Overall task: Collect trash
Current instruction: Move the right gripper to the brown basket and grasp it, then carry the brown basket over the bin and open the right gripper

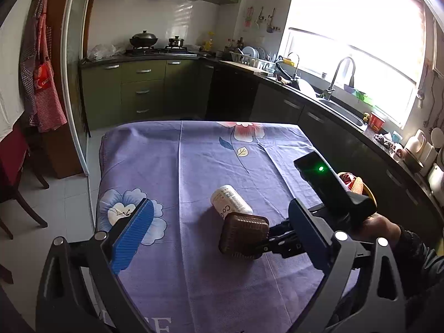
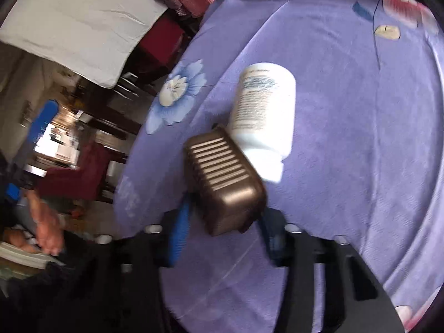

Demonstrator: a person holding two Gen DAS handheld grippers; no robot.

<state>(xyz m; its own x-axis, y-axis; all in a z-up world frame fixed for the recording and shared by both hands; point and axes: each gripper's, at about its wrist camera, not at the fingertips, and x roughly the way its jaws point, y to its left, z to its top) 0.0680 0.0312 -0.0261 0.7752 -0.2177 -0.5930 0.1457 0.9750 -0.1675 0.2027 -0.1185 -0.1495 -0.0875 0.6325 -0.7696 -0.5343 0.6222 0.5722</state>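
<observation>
A brown ribbed plastic tray (image 1: 244,236) is held in my right gripper (image 1: 273,245), just above the purple flowered tablecloth (image 1: 194,166). In the right wrist view the tray (image 2: 224,183) sits between the blue pads (image 2: 179,238), and my right gripper (image 2: 222,233) is shut on it. A white bottle (image 1: 231,201) lies on its side on the cloth right behind the tray; it also shows in the right wrist view (image 2: 263,116). My left gripper (image 1: 219,238) is open and empty, its blue pads (image 1: 133,236) wide apart at the near end of the table.
A dark kitchen counter with a sink (image 1: 341,111) runs along the right, close to the table's right edge. A stove with pots (image 1: 155,44) stands at the back. A red chair (image 1: 14,166) and a hanging apron (image 1: 41,69) are on the left.
</observation>
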